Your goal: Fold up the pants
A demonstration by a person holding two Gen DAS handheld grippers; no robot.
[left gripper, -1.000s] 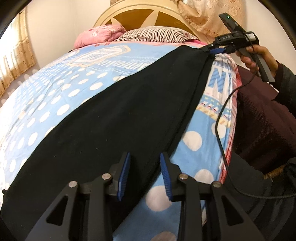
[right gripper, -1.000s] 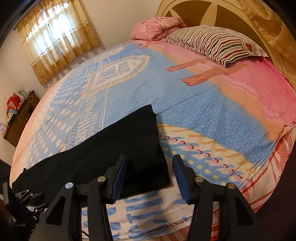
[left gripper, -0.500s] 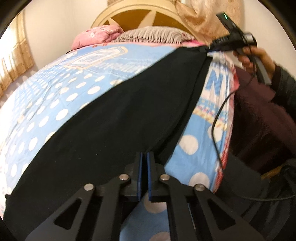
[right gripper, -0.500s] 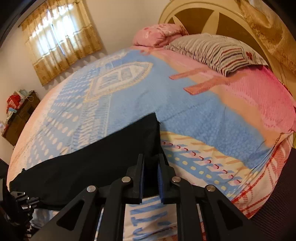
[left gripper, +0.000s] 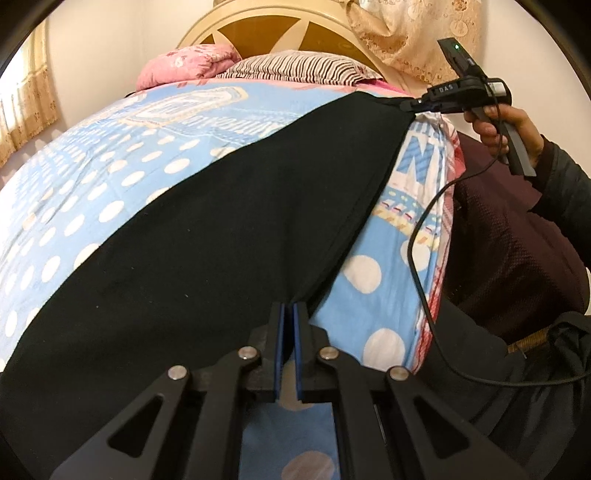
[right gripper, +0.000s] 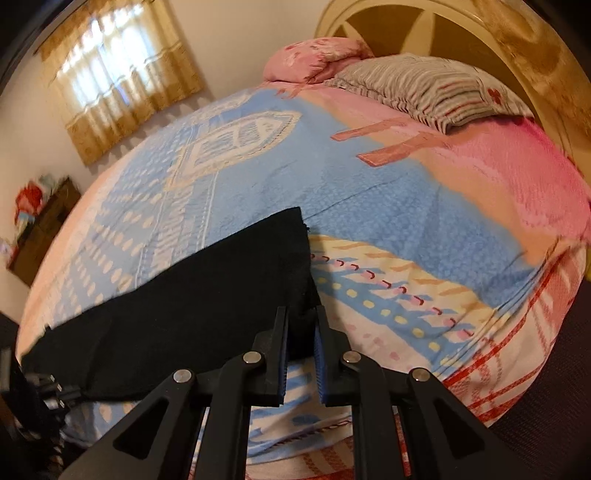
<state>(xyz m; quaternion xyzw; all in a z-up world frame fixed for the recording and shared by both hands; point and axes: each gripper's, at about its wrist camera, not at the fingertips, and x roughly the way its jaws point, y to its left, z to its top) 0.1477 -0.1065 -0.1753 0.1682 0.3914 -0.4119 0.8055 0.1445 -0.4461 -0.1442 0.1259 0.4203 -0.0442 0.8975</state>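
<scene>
Window with yellow-brown curtains [right gripper: 122, 77] at far left of the right wrist view; a dark cabinet [right gripper: 44, 229] with red clutter below it, against the wall.

Bed covered by a blue, white-dotted sheet [left gripper: 92, 177], pink toward the head end. Black pants [left gripper: 207, 236] lie flat and stretched long across the sheet, running along the near edge of the bed.

Left gripper [left gripper: 287, 314]: jaws pressed together, blue pads pinching the near edge of the pants at one end. Fabric pulls into a taut line away from the pinch.

Right gripper [right gripper: 301, 321]: jaws narrow, closed on the corner of the pants [right gripper: 192, 302] at the other end; black cloth fills the gap between the pads. In the left wrist view the same gripper [left gripper: 410, 104] shows at upper right, tip on the far corner of the cloth, held by a hand [left gripper: 513, 125] in a dark sleeve. A black cable [left gripper: 424, 236] hangs from it past the bed's side.

Head end: pink pillow [right gripper: 314, 59], striped pillow [right gripper: 432, 88] to its right, both against a rounded cream headboard [right gripper: 388, 33].
</scene>
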